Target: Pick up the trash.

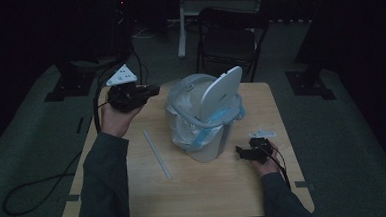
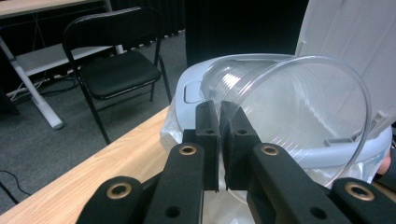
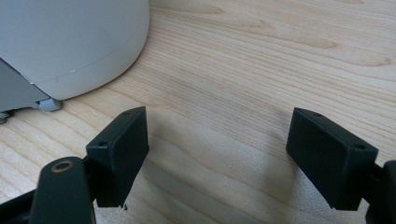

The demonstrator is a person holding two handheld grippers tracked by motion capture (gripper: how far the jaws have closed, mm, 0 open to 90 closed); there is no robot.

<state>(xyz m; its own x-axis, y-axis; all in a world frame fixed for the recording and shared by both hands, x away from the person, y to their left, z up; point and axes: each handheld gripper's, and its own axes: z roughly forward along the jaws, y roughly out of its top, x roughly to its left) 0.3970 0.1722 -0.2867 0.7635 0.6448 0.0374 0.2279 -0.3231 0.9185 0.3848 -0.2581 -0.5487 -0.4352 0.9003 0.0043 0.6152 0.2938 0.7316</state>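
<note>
Between my left gripper's [image 2: 219,116] jaws, pinched at its rim: one clear plastic cup [image 2: 299,112], tipped on its side above the open pedal bin [image 1: 206,120]. Light, thin-walled, slick, easily crushed; the rim is the stiffest hold. Bin: white, bag-lined, lid raised. My right gripper [image 3: 217,154] rests on the table [image 3: 261,56], jaws wide, holding nothing.

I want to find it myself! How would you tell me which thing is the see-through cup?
Start at the white trash bin with its lid up, in the middle of the wooden table. Right at its rim, the left gripper pinches the clear plastic cup by its edge. The cup is tipped sideways, ridged and see-through.
</note>
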